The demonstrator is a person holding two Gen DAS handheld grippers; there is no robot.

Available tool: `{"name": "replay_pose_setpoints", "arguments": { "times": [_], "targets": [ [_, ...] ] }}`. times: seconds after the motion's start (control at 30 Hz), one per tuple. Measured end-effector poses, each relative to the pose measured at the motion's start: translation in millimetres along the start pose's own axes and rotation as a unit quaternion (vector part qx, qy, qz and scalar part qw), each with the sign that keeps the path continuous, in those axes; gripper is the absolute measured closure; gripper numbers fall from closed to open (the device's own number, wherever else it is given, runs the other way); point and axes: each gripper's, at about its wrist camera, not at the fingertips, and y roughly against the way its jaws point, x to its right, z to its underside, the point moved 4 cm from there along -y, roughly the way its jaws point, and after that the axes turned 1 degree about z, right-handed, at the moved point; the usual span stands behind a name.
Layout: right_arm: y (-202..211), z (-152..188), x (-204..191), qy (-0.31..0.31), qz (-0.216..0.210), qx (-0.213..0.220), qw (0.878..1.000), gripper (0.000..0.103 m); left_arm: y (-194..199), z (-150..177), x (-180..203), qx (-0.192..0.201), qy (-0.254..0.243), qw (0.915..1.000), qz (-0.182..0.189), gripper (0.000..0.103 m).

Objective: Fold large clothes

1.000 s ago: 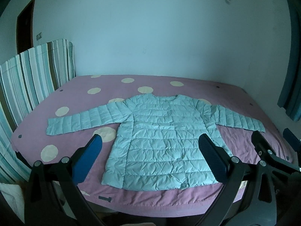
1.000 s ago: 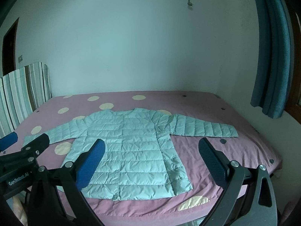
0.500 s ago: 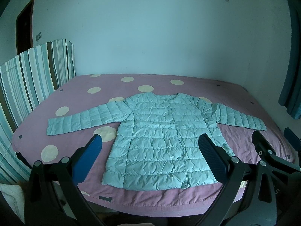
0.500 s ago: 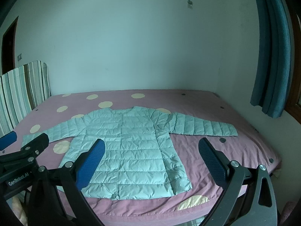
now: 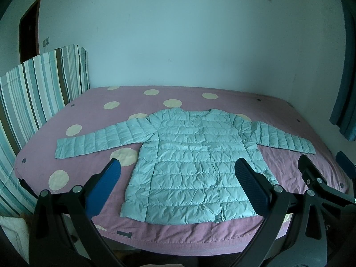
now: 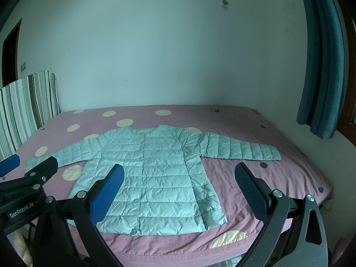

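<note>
The left tool [image 5: 178,182] is hovering released over the near edge of the bed [image 5: 178,235], its two blue-padded fingers [image 5: 104,184] spread wide and gripping nothing. The right tool [image 6: 180,187] is hanging beside it in the same way, jaws wide apart and empty. Each one is showing at the edge of the other's view, so they are being held side by side, both pointing at the garment from the foot of the bed. That stance is likely serving to frame the whole piece before a first grasp is chosen.

The task's thing, a pale green quilted jacket [image 5: 191,164], is lying flat on the pink dotted bed cover with its front up, hem toward the tools and collar toward the far wall. Both sleeves are stretching straight out to the sides: the left sleeve [image 5: 98,140] toward the striped headboard [image 5: 42,89], the right sleeve [image 6: 240,151] toward the blue curtain [image 6: 320,66]. Spread this way, every edge is lying exposed and reachable, which suits folding a sleeve inward first.

Neither tool is touching the jacket; folding appears not yet begun. The puffy filling will probably be springing back, so folds may need pressing down.
</note>
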Motion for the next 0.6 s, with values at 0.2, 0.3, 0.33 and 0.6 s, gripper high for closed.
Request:
{"name": "replay_pose_setpoints", "arguments": {
  "times": [0.2, 0.3, 0.33, 0.6],
  "targets": [
    [-0.3, 1.9, 1.3, 0.002, 0.001, -0.002, 1.0, 0.004, -1.6, 3.1, -1.0, -0.001, 0.001, 1.0, -0.001, 0.002],
    [-0.3, 1.6, 2.0, 0.002, 0.0, -0.001, 1.0, 0.004, -0.5, 3.7, 0.4, 0.005, -0.009, 0.9999, -0.007, 0.002],
    [-0.4, 1.6, 2.6, 0.002, 0.0, -0.002, 1.0, 0.004, -0.2, 4.8, 1.0, 0.008, -0.011, 0.9999, -0.008, 0.002],
    [-0.2, 2.2, 2.6, 0.001, 0.001, -0.002, 1.0, 0.004, -0.5, 7.2, 1.4, 0.013, -0.002, 0.9999, -0.007, 0.002]
  ]
}}
